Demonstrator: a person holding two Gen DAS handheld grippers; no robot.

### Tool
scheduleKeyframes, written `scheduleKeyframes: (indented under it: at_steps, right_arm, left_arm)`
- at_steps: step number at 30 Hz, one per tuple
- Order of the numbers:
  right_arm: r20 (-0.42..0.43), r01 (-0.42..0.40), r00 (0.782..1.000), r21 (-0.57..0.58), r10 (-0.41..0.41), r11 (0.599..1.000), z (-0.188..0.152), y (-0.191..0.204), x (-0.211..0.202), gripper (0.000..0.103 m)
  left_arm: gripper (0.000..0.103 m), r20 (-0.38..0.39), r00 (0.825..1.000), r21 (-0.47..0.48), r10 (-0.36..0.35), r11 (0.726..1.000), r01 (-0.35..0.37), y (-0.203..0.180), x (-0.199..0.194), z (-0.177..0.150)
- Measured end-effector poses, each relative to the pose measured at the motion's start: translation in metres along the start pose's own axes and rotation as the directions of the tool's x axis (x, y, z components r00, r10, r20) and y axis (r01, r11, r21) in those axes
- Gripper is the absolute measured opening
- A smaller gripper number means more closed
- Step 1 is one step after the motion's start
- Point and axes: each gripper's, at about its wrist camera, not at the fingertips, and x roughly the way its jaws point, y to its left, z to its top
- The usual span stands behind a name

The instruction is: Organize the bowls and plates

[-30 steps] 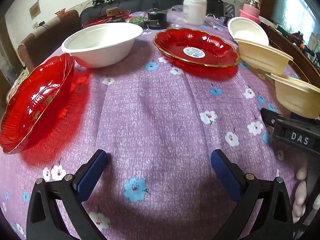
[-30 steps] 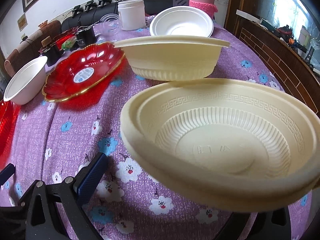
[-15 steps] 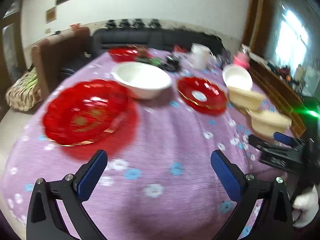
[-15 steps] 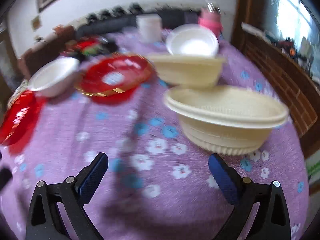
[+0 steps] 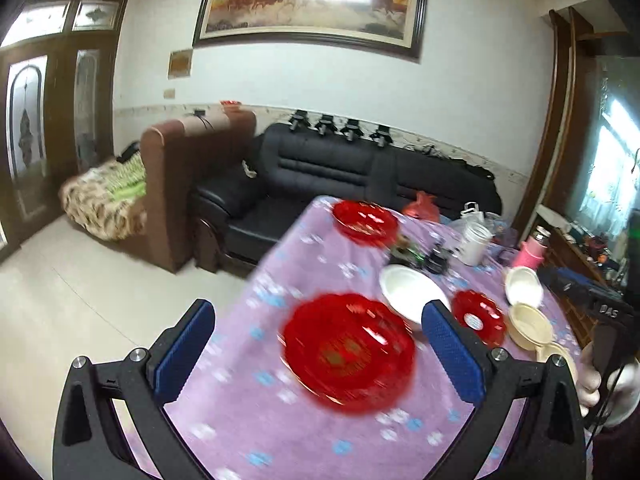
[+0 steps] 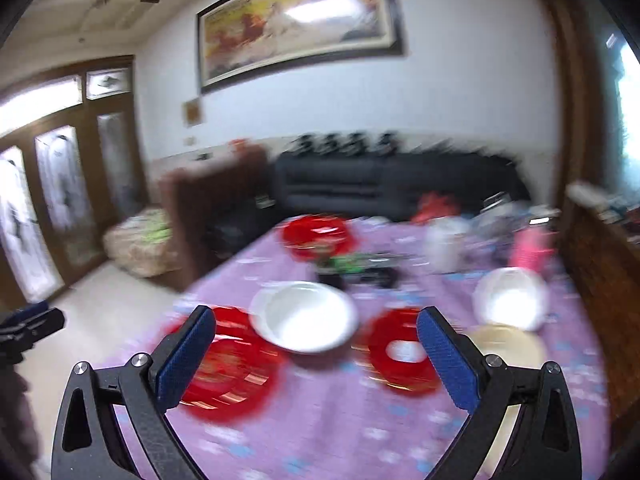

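Both grippers hang high above the desk [image 5: 280,432], jaws spread wide and empty — left gripper [image 5: 320,356], right gripper [image 6: 316,356]. Below lie a large red plate [image 5: 348,350], a white bowl [image 5: 408,292], a smaller red plate [image 5: 478,316] and cream bowls [image 5: 528,326] — apparently stacked, though blurred.

Both wrist cameras look forward from high above the near end of the bench [image 5: 320,432], toward the black sofa [image 5: 360,168] (the right view is motion-blurred). Both views share the white bowl [image 5: 410,294] and the framed painting [image 6: 296,26].
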Motion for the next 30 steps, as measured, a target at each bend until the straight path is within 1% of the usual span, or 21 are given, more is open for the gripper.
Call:
scheduleKeyframes:
  at_steps: [2,4,5,6,7,8,9,10,12,15,17,18,19,20,21,22,23,25,27,29,30]
  right_arm:
    - [-0.085,-0.052,0.995,0.044,0.056,0.998,0.002,0.001,0.035,0.102]
    - [-0.173,-0.07,0.981,0.102,0.087,0.992,-0.015,-0.001,0.075,0.099]
    - [-0.234,-0.073,0.967,0.131,0.103,0.989,-0.03,-0.004,0.098,0.091]
    - [-0.27,-0.074,0.956,0.144,0.112,0.987,-0.039,-0.002,0.11,0.087]
    - [-0.32,-0.073,0.939,0.162,0.122,0.984,-0.052,-0.003,0.129,0.076]
    - [-0.363,-0.065,0.923,0.178,0.127,0.982,-0.064,-0.004,0.146,0.069]
    - [-0.382,-0.059,0.915,0.191,0.13,0.98,-0.073,-0.005,0.157,0.068]
    - [-0.39,-0.054,0.912,0.198,0.129,0.979,-0.079,-0.005,0.164,0.068]
    - [-0.401,-0.041,0.909,0.189,0.116,0.981,-0.086,-0.004,0.177,0.068]
    - [-0.414,-0.039,0.904,0.166,0.105,0.985,-0.086,0.008,0.191,0.068]
    - [-0.427,-0.027,0.901,0.131,0.081,0.991,-0.087,0.015,0.203,0.068]
    - [-0.431,-0.024,0.899,0.12,0.074,0.992,-0.088,0.018,0.207,0.068]
    - [-0.436,-0.024,0.897,0.113,0.071,0.993,-0.089,0.021,0.213,0.063]
    - [-0.442,-0.025,0.894,0.11,0.072,0.994,-0.09,0.023,0.217,0.056]
    - [-0.448,-0.026,0.891,0.11,0.073,0.994,-0.092,0.024,0.221,0.049]
    - [-0.455,-0.029,0.887,0.113,0.078,0.993,-0.094,0.024,0.225,0.045]
    - [-0.459,-0.023,0.885,0.112,0.073,0.993,-0.096,0.024,0.228,0.04]
    - [-0.455,-0.012,0.889,0.104,0.058,0.995,-0.098,0.024,0.231,0.034]
    - [-0.447,-0.014,0.893,0.088,0.053,0.996,-0.098,0.023,0.229,0.027]
    - [-0.438,-0.028,0.896,0.092,0.065,0.995,-0.098,0.022,0.224,0.021]
    - [-0.431,-0.038,0.899,0.095,0.076,0.995,-0.097,0.023,0.22,0.019]
  left_arm:
    - [0.103,-0.032,0.999,0.003,0.028,1.0,-0.028,0.014,0.014,0.014]
    - [0.103,-0.077,0.996,-0.021,0.054,0.998,-0.056,0.028,0.038,0.013]
    - [0.103,-0.103,0.993,-0.034,0.055,0.998,-0.058,0.035,0.05,0.01]
    - [0.103,-0.142,0.989,-0.051,0.048,0.997,-0.056,0.042,0.066,0.004]
    - [0.103,-0.198,0.98,-0.074,0.035,0.996,-0.051,0.048,0.088,-0.005]
    - [0.103,-0.238,0.971,-0.089,0.026,0.995,-0.049,0.051,0.104,-0.013]
    - [0.103,-0.277,0.961,-0.107,0.015,0.993,-0.046,0.053,0.122,-0.023]
    - [0.103,-0.315,0.949,-0.129,-0.001,0.991,-0.042,0.054,0.143,-0.034]
    - [0.1,-0.36,0.932,-0.159,-0.036,0.987,-0.024,0.053,0.171,-0.047]
    - [0.089,-0.433,0.896,-0.202,-0.092,0.979,0.003,0.05,0.216,-0.062]
    - [0.074,-0.465,0.877,-0.224,-0.117,0.974,0.011,0.047,0.236,-0.069]
    - [0.071,-0.473,0.872,-0.228,-0.125,0.973,0.016,0.047,0.24,-0.069]
    - [0.065,-0.486,0.865,-0.227,-0.13,0.974,0.019,0.044,0.248,-0.072]
    - [0.058,-0.495,0.859,-0.225,-0.131,0.974,0.019,0.042,0.254,-0.073]
    - [0.055,-0.506,0.852,-0.22,-0.134,0.975,0.022,0.038,0.259,-0.076]
    - [0.046,-0.515,0.846,-0.219,-0.139,0.975,0.027,0.037,0.262,-0.078]
    - [0.041,-0.522,0.84,-0.218,-0.149,0.975,0.037,0.034,0.263,-0.08]
    - [0.041,-0.519,0.847,-0.179,-0.11,0.984,0.017,0.029,0.262,-0.082]
    - [0.041,-0.514,0.851,-0.182,-0.105,0.983,0.011,0.031,0.257,-0.084]
    - [0.041,-0.507,0.855,-0.197,-0.11,0.98,0.009,0.035,0.255,-0.081]
    - [0.041,-0.496,0.861,-0.201,-0.11,0.98,0.01,0.036,0.251,-0.079]
